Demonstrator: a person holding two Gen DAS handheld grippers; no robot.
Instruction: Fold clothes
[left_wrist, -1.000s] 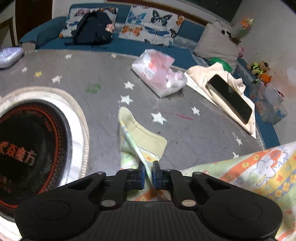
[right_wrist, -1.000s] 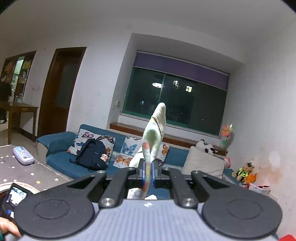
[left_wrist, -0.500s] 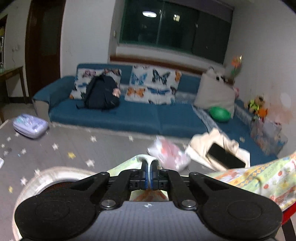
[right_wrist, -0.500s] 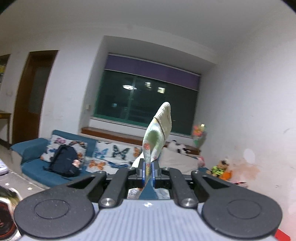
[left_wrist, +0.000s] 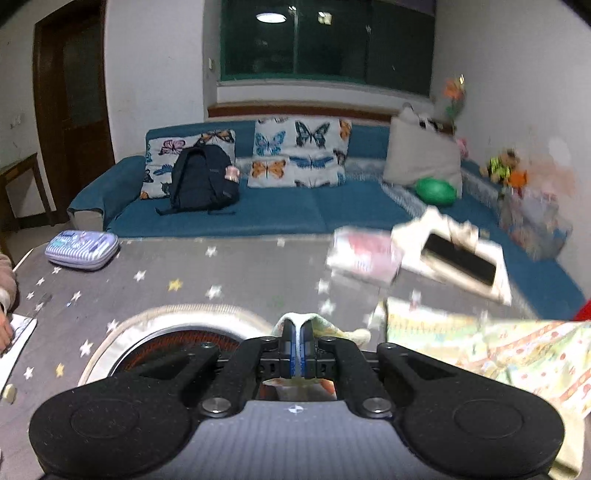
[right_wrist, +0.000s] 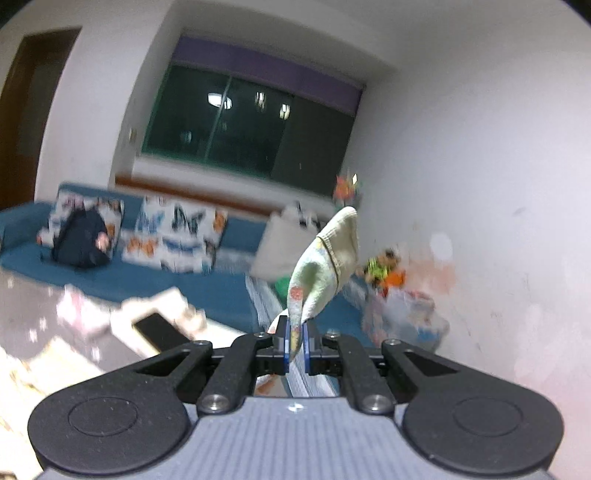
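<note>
A pale green child's garment (left_wrist: 491, 350) with orange and yellow cartoon print hangs stretched between my two grippers above the grey star-patterned table (left_wrist: 229, 269). My left gripper (left_wrist: 296, 345) is shut on one cuffed end of it, and a small fold pokes above the fingers. My right gripper (right_wrist: 295, 341) is shut on the other end; its ribbed cuff (right_wrist: 328, 258) stands up and leans right above the fingers. The right view is blurred.
A round induction cooker (left_wrist: 177, 332) is set in the table just ahead of my left gripper. A pink packet (left_wrist: 364, 254), a cream cloth with a phone (left_wrist: 458, 258) and a striped case (left_wrist: 82, 249) lie on the table. A blue sofa (left_wrist: 280, 210) stands behind.
Both grippers have lifted and tilted up with the garment. The left view went from looking down at the table to looking across the room. The right view swung right, and the cuff now leans.
</note>
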